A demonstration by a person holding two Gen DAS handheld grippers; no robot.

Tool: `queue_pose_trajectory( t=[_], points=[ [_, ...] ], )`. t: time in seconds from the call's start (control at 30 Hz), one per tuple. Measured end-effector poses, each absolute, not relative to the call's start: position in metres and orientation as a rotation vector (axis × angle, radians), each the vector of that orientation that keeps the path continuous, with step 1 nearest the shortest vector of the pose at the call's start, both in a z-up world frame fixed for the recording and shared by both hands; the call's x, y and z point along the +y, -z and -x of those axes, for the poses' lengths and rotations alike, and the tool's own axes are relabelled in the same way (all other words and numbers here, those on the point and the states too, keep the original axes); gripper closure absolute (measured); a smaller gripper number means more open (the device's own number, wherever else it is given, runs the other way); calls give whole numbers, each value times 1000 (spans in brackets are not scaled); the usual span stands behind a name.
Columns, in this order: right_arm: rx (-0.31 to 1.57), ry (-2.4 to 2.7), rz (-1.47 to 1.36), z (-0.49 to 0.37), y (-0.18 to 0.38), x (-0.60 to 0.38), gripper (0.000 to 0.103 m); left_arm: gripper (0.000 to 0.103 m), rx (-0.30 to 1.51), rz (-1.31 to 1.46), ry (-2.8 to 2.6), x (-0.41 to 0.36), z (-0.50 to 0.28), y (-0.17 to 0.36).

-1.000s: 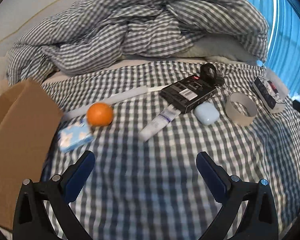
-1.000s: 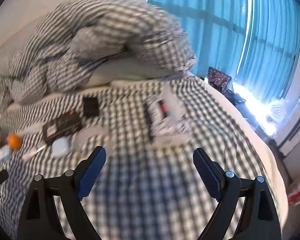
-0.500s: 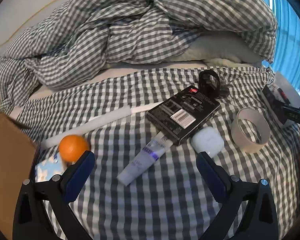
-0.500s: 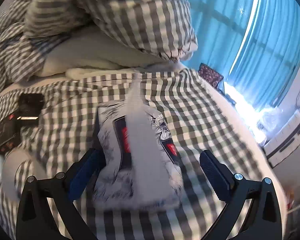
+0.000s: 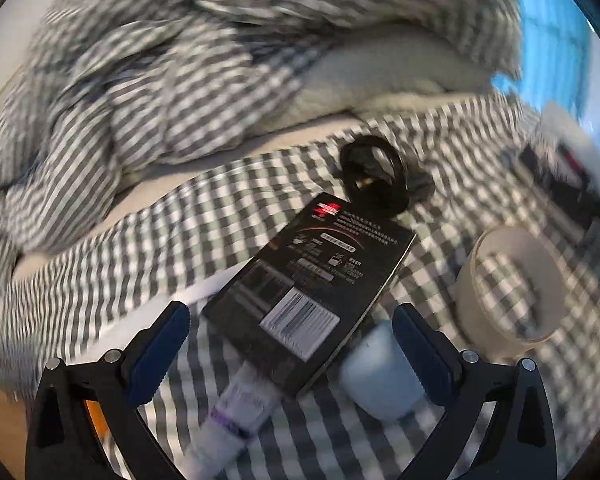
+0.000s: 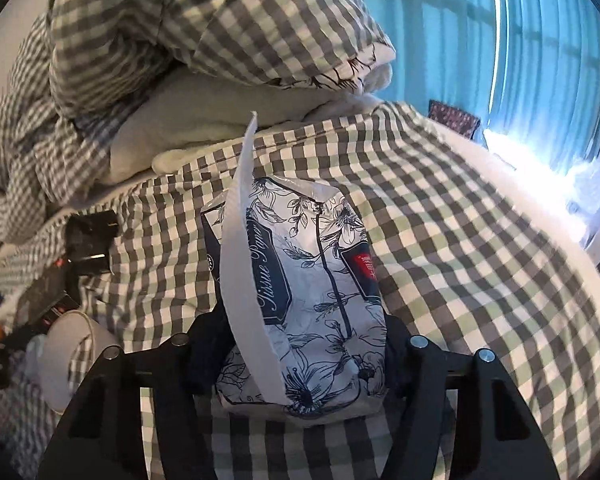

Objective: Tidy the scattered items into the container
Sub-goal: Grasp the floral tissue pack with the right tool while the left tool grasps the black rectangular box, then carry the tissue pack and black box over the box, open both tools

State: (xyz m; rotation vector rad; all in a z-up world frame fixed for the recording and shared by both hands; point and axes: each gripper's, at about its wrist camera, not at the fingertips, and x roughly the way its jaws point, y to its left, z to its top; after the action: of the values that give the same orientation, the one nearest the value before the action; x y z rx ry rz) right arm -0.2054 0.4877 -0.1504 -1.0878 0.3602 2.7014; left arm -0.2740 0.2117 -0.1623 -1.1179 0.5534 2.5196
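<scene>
Judging from how things lie, little is tidied yet. Mid-frame on the checked bedsheet, the tissue pack is clamped by the right gripper, whose jaws have just been closing. At lower centre of its own view, the left gripper is held wide around the black box; the tape roll, earbud case and tube remain loose. No container is seen.

Daylight pours in through the blue curtains on the right, blown out to pure white glare low at the far right. The left wrist view is smeared with motion blur, especially the checked duvet and the right edge. Right wrist view is much sharper. Heavy fisheye bending, black corners in both.
</scene>
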Motion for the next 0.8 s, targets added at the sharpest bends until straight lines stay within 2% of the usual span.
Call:
queue_pose_trajectory(
  t=[0.1,0.33,0.5,0.67,0.8],
  points=[
    [394,-2709,1086,202,149,492,43,0,573,1102,-2469,213,288,167],
    [407,-2719,1097,212,152,486,43,0,469,1249,-2304,213,328,189],
    [402,-2723,1092,212,152,486,43,15,488,1259,-2323,216,314,183],
    [321,-2745,1045,206,143,476,44,18,448,1335,-2407,209,289,172],
    [169,-2745,1055,196,129,450,45,22,433,1269,-2472,201,247,137]
  ],
)
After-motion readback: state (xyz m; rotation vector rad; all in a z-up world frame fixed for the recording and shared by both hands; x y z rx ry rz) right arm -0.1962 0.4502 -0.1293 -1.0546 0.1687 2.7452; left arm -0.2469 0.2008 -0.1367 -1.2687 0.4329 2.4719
